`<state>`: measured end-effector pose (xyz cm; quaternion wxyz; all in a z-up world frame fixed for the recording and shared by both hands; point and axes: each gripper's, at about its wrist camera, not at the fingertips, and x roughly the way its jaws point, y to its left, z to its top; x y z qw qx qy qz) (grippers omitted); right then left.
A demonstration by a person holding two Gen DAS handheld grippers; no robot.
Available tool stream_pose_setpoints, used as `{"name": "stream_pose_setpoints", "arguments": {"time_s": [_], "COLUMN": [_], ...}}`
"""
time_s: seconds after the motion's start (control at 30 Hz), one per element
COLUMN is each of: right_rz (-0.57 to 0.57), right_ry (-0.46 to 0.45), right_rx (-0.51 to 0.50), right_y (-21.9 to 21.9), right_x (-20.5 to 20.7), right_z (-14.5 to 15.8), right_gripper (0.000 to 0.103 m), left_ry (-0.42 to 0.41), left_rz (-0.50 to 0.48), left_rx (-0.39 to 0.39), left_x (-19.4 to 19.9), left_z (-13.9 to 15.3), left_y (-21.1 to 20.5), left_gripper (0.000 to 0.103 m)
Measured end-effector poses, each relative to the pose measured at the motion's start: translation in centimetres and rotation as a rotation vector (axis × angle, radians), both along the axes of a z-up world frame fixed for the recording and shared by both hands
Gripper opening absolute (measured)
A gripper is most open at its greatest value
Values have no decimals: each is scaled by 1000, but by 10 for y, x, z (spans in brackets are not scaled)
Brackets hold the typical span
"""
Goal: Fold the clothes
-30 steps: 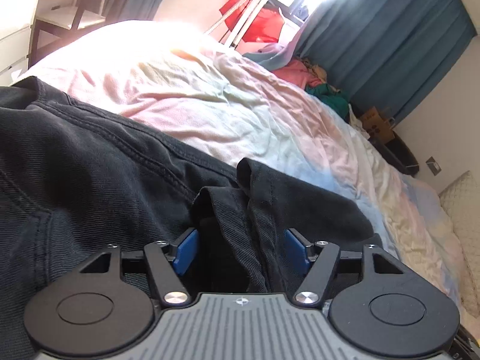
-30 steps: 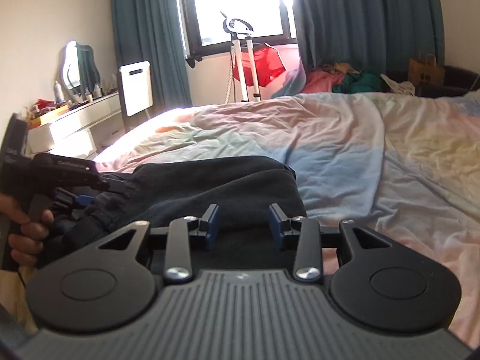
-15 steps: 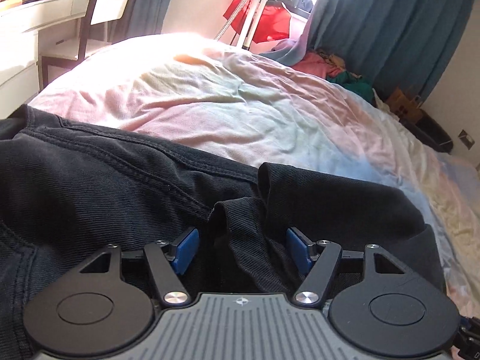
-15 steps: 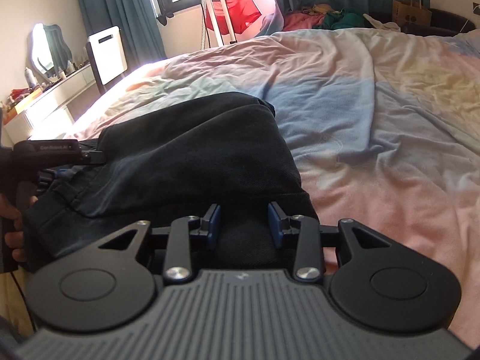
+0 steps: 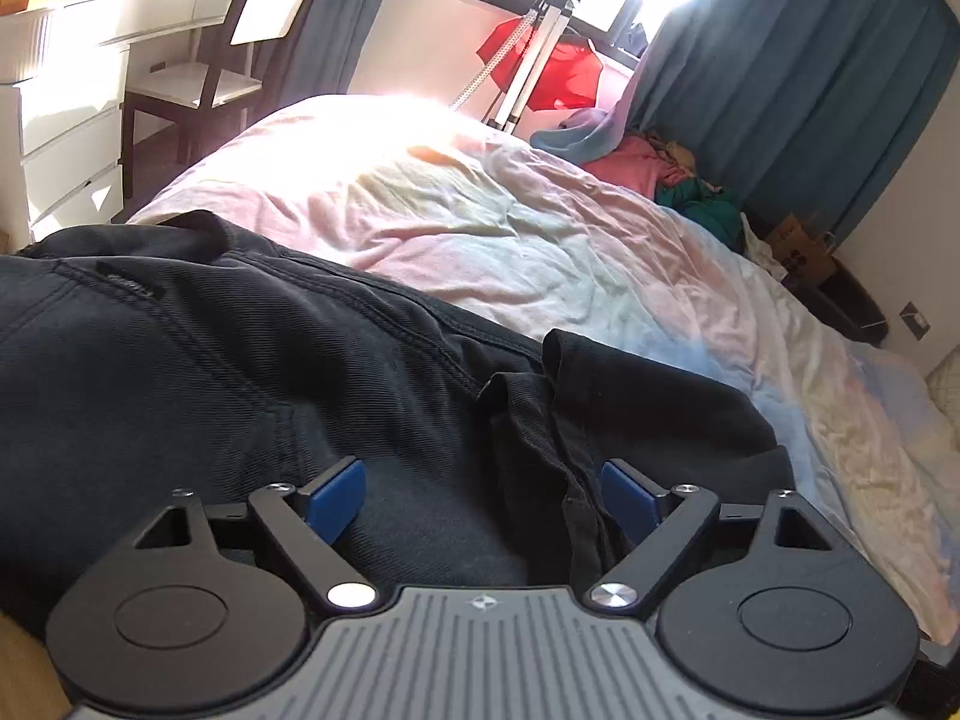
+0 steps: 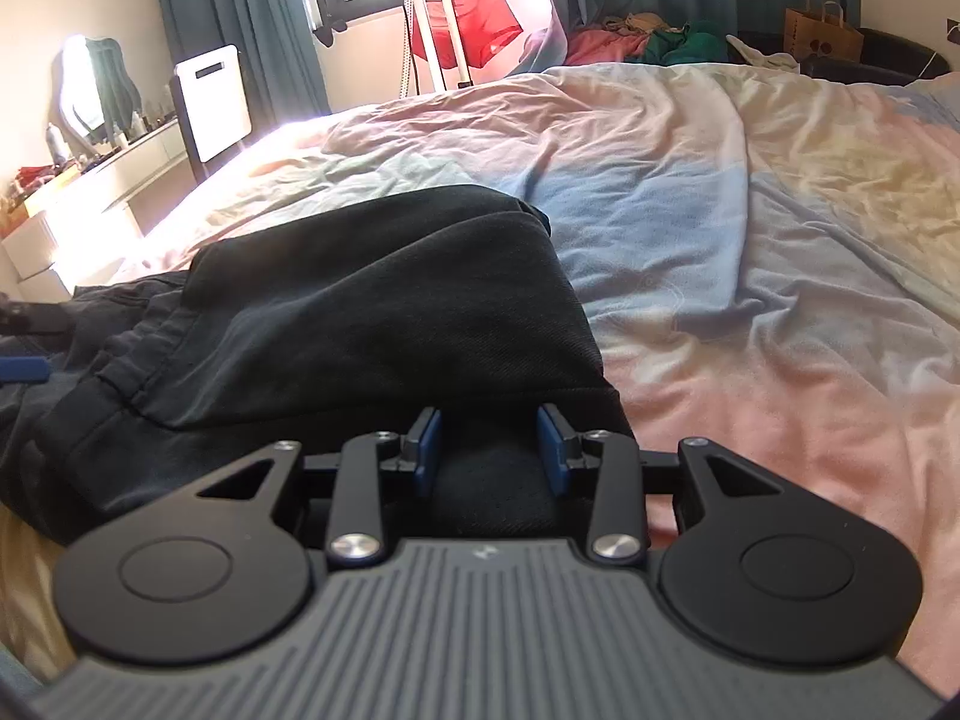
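A pair of black jeans (image 5: 228,372) lies folded over on the bed, also in the right wrist view (image 6: 372,312). My left gripper (image 5: 483,495) is open wide, its blue pads on either side of a bunched fold of the jeans, not pinching it. My right gripper (image 6: 489,450) has its blue pads partly closed around the folded edge of the jeans; a gap still shows between pads and cloth. The left gripper's blue pad (image 6: 24,369) peeks in at the right wrist view's left edge.
A pastel duvet (image 6: 750,228) covers the bed. A white dresser and chair (image 5: 198,78) stand at the left. A clothes rack with a red garment (image 6: 462,24), a pile of clothes (image 6: 648,42) and a paper bag (image 6: 825,33) sit by the curtains.
My left gripper's jaws have opened wider and the jeans fold has come free of them. My right gripper has lowered with the folded jeans onto the bed.
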<state>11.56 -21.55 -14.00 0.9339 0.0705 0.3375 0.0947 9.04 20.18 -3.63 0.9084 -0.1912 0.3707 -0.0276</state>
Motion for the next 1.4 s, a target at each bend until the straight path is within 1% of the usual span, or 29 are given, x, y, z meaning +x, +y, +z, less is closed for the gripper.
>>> {"name": "stream_pose_setpoints", "arguments": {"time_s": [0.03, 0.07, 0.13, 0.2, 0.23, 0.27, 0.37, 0.4, 0.43, 0.47, 0.57, 0.63, 0.67, 0.73, 0.77, 0.8, 0.83, 0.9, 0.93, 0.97, 1.0, 1.07, 1.13, 1.17, 1.23, 1.27, 1.3, 1.4], "right_rz": [0, -1, -2, 1, 4, 9, 20, 23, 25, 25, 20, 12, 8, -3, -3, -2, 12, 41, 55, 69, 84, 164, 222, 239, 239, 234, 231, 225], "right_ry": [0, 0, 0, 1, 0, -3, -9, -8, -8, -8, -12, -26, -33, -71, -93, -115, -111, -105, -101, -98, -94, -76, -64, -57, -50, -45, -43, -31], "right_rx": [2, 5, 10, 1, -6, -18, -39, -42, -45, -46, -38, -26, -20, 3, 4, 5, -3, -19, -27, -35, -43, -72, -156, -186, -197, -187, -181, -136], "right_y": [-1, -1, -2, -1, 0, 2, 6, 6, 7, 7, 6, 6, 6, 5, 6, 7, 12, 21, 25, 30, 34, 54, 76, 83, 88, 88, 88, 81], "right_x": [-1, -2, -3, -5, -6, -7, -9, -9, -9, -9, -9, -9, -9, -11, -13, -14, -13, -12, -12, -11, -10, -12, -15, -15, -15, -15, -14, -13], "right_z": [1, 2, 5, 6, 6, 6, 7, 7, 7, 7, 7, 9, 10, 15, 18, 20, 19, 17, 16, 14, 13, 5, -5, -9, -14, -15, -16, -13], "right_gripper": [38, 38, 38, 38, 38, 38, 39, 39, 39, 39, 39, 39, 39, 39, 39, 39, 39, 39, 39, 40, 40, 40, 39, 39, 39, 39, 39, 40], "left_ry": [-5, -3, 2, 7, 25, 53, 110, 114, 109, 89, 2, -38, -58, -53, -63, -74, -79, -89, -95, -98, -103, -113, -136, -147, -169, -179, -198, -271], "left_rz": [10, 30, 97, 164, 208, 290, 486, 523, 536, 536, 539, 545, 563, 657, 703, 738, 757, 793, 797, 793, 787, 771, 739, 721, 684, 665, 652, 621], "left_rx": [-12, -23, -81, -141, -195, -262, -555, -671, -745, -797, -767, -775, -771, -748, -741, -763, -788, -839, -826, -784, -719, -586, -425, -344, -182, -102, -50, 56], "left_x": [-13, -26, -50, -74, -82, -89, -103, -104, -103, -101, -91, -83, -80, -78, -78, -79, -80, -82, -82, -81, -79, -77, -72, -70, -65, -62, -62, -62], "left_z": [6, 11, 17, 23, 21, 17, -10, -22, -31, -38, -45, -52, -56, -64, -70, -78, -83, -94, -93, -89, -81, -65, -43, -32, -9, 2, 12, 48], "left_y": [10, 21, 50, 79, 94, 111, 156, 167, 173, 178, 180, 182, 184, 190, 196, 202, 206, 213, 213, 211, 208, 202, 185, 176, 159, 150, 140, 107], "left_gripper": [90, 94, 102, 103, 103, 103, 103, 103, 103, 101, 100, 100, 95, 90, 85, 81, 77, 72, 70, 65, 61, 43, 32, 25, 22, 21, 21, 20]}}
